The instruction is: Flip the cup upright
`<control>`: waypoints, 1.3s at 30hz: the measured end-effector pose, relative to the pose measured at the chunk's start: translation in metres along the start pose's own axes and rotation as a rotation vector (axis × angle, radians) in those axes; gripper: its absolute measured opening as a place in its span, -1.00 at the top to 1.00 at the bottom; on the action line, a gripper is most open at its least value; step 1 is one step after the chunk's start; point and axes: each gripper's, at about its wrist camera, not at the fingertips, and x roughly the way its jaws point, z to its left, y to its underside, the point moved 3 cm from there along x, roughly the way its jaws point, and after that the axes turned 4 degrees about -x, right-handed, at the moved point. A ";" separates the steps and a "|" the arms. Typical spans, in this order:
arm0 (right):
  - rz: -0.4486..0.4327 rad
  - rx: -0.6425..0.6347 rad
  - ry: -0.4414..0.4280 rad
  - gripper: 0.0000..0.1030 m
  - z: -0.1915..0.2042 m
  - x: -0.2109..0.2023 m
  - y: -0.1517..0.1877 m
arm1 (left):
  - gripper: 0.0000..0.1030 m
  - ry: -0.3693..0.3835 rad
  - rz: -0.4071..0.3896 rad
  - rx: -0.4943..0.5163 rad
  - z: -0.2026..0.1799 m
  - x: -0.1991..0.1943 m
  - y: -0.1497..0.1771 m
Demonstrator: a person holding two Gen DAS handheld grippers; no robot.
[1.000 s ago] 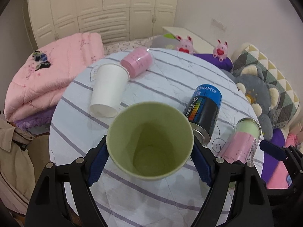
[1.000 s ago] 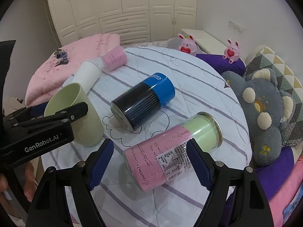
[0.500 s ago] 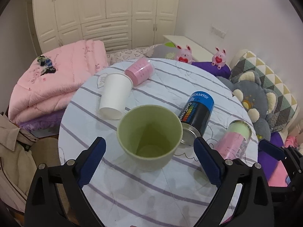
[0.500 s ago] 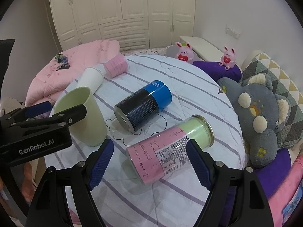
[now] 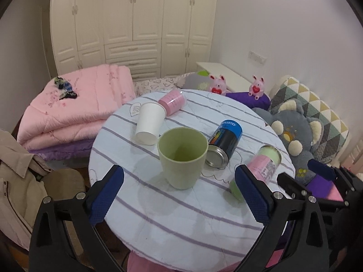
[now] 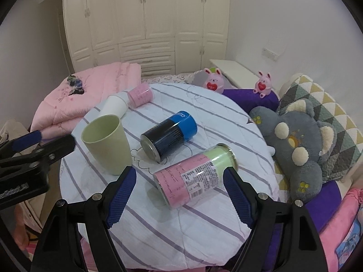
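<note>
green cup (image 5: 182, 157) upright | apart from left gripper (image 5: 179, 197) | jaws spread

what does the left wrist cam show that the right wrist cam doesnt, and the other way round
Only the left wrist view shows the inside of the upright pale green plastic cup, the white paper cup's open end facing the camera, and the right gripper's side at the frame's right edge.

Only the right wrist view shows the open right gripper straddling the lying pink-and-green labelled can, with its printed label readable.

Both show the open left gripper clear of the green cup, the lying blue-and-black can, the small pink cup and the striped round table.
</note>
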 end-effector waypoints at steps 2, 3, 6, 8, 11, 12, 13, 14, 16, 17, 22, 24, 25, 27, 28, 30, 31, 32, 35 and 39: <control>-0.018 0.008 0.012 -0.56 -0.002 -0.007 0.003 | -0.96 -0.015 -0.019 0.015 -0.002 -0.008 0.004; -0.022 0.010 0.016 -0.56 -0.004 -0.008 0.003 | -0.97 -0.017 -0.027 0.024 -0.003 -0.012 0.006; -0.058 0.018 0.030 -0.56 -0.005 -0.019 0.005 | -0.97 -0.012 -0.037 0.043 -0.007 -0.021 0.013; -0.091 0.023 0.033 -0.56 -0.006 -0.028 0.005 | -0.97 -0.024 -0.052 0.052 -0.009 -0.026 0.017; -0.147 0.028 0.048 -0.56 -0.006 -0.040 0.006 | -0.97 -0.039 -0.075 0.080 -0.015 -0.034 0.022; -0.156 0.030 0.050 -0.56 -0.007 -0.042 0.006 | -0.97 -0.040 -0.081 0.084 -0.017 -0.036 0.023; -0.172 0.033 0.051 -0.56 -0.006 -0.046 0.007 | -0.97 -0.035 -0.089 0.088 -0.018 -0.039 0.023; -0.180 0.034 0.051 -0.56 -0.006 -0.048 0.007 | -0.98 -0.030 -0.096 0.088 -0.019 -0.041 0.024; -0.193 0.039 0.053 -0.56 -0.007 -0.050 0.007 | -0.98 -0.019 -0.114 0.086 -0.020 -0.047 0.024; -0.198 0.040 0.054 -0.56 -0.006 -0.052 0.008 | -0.99 -0.015 -0.121 0.086 -0.021 -0.048 0.024; -0.218 0.043 0.053 -0.56 -0.007 -0.056 0.011 | -0.99 -0.007 -0.171 0.093 -0.025 -0.058 0.023; -0.227 0.044 0.046 -0.56 -0.007 -0.057 0.011 | -0.99 0.000 -0.183 0.092 -0.026 -0.060 0.023; -0.229 0.045 0.045 -0.56 -0.006 -0.058 0.012 | -0.99 0.000 -0.194 0.090 -0.026 -0.062 0.022; -0.256 0.047 0.039 -0.56 -0.007 -0.062 0.012 | -0.99 0.003 -0.215 0.088 -0.027 -0.064 0.022; -0.263 0.048 0.040 -0.56 -0.007 -0.063 0.012 | -0.99 0.006 -0.228 0.084 -0.028 -0.066 0.022; -0.291 0.048 0.040 -0.56 -0.007 -0.067 0.013 | -0.99 0.021 -0.256 0.079 -0.028 -0.069 0.022; -0.298 0.047 0.044 -0.56 -0.007 -0.068 0.013 | -0.99 0.024 -0.259 0.083 -0.029 -0.069 0.021; -0.304 0.046 0.049 -0.56 -0.007 -0.068 0.013 | -0.99 0.018 -0.258 0.086 -0.031 -0.069 0.021; -0.302 0.048 0.050 -0.56 -0.007 -0.067 0.013 | -0.99 0.021 -0.256 0.094 -0.033 -0.066 0.022; -0.291 0.052 0.050 -0.56 -0.009 -0.062 0.015 | -0.99 0.017 -0.249 0.099 -0.034 -0.062 0.022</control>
